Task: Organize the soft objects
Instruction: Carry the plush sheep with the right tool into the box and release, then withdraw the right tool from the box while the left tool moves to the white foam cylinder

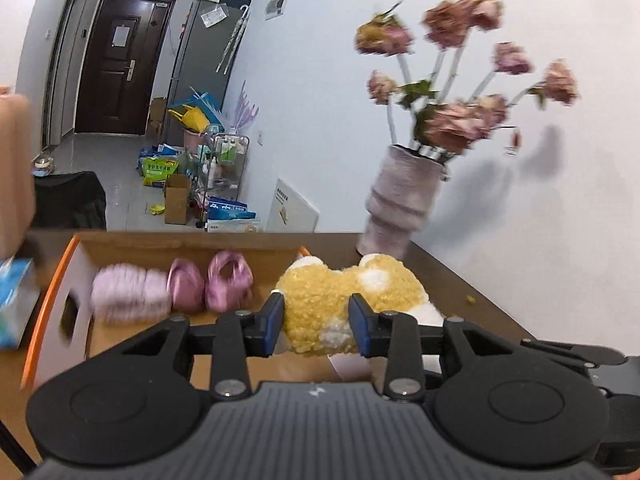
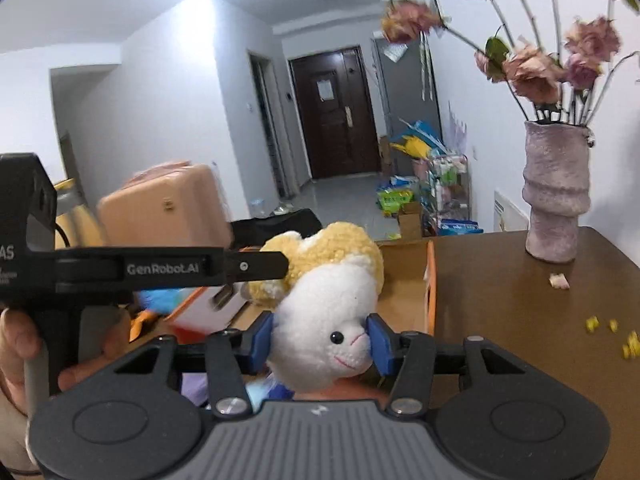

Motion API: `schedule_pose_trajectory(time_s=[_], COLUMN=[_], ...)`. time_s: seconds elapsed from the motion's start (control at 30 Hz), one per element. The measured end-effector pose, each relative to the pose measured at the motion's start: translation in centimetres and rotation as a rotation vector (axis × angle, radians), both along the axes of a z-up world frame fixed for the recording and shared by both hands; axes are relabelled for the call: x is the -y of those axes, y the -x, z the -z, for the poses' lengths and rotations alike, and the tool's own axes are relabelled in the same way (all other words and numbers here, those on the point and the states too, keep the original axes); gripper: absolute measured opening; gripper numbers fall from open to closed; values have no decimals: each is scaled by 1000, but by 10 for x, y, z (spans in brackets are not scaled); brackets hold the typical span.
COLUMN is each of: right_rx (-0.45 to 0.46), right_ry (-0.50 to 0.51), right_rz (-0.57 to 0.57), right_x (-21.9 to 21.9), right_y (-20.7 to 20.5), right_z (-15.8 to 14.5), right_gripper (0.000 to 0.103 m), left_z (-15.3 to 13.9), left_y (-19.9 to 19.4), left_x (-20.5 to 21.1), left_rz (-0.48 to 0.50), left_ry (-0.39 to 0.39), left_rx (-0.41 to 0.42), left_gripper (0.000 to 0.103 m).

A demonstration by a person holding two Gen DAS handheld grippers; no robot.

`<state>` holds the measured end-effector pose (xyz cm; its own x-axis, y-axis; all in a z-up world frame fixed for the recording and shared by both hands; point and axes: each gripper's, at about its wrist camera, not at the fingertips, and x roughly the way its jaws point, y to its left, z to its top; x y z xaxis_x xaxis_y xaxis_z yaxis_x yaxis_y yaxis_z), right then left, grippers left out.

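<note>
A curly yellow-and-white plush toy [image 1: 376, 280] hangs in the air between both grippers, over the right end of an open cardboard box [image 1: 192, 246] with an orange rim. My left gripper [image 1: 316, 314] is shut on its yellow body. My right gripper [image 2: 320, 338] is shut on its white head [image 2: 320, 308], whose face points toward the right wrist camera. The left gripper's finger [image 2: 240, 268] reaches in from the left in the right wrist view. Inside the box lie two shiny pink shoes [image 1: 228, 280] and a fluffy pale pink item [image 1: 130, 294].
A ribbed mauve vase [image 1: 400, 200] of dried pink flowers stands at the far right of the brown table [image 2: 500, 300], by the wall. Yellow crumbs [image 2: 592, 324] dot the table. A pink suitcase [image 2: 168, 204] and a blue packet [image 1: 16, 300] sit left of the box. A hand [image 2: 16, 344] holds the left gripper.
</note>
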<state>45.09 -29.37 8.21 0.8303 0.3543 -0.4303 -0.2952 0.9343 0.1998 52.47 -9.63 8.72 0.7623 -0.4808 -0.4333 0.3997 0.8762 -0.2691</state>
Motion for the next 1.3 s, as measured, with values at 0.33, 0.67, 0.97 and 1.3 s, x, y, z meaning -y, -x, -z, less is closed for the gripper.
schedule_pose_trajectory(time_s=[0.33, 0.67, 0.97, 1.3], right_rx=[-178, -236, -142, 78], right_ry=[193, 364, 193, 115], right_rz=[29, 135, 156, 138], right_x=[-26, -52, -19, -6], right_y=[-169, -203, -156, -39], right_z=[35, 75, -26, -97], right_gripper=[47, 59, 74, 88], left_z=[56, 64, -28, -89], left_y=[-165, -161, -80, 57], left_x=[38, -17, -69, -90], left_rz=[43, -109, -241, -329], left_ry=[-39, -188, -291, -245], left_rx=[-166, -98, 55, 262], left_gripper=[31, 47, 84, 99])
